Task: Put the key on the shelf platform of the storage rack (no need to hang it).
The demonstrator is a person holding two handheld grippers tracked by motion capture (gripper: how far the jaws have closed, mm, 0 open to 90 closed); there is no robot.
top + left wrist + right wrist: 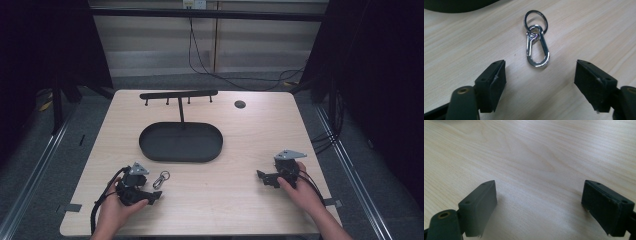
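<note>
One silver carabiner (537,46) with a round keyring (535,18) attached.

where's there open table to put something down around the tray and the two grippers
Bare wood between the left gripper and right gripper, in front of the black tray. Also right of the tray. Crowded at the keyring clip by the left gripper, and behind the tray under the hook stand.

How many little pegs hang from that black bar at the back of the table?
4, all in a row under the black bar: one near its left end, two either side of the post, one near its right end.
</note>
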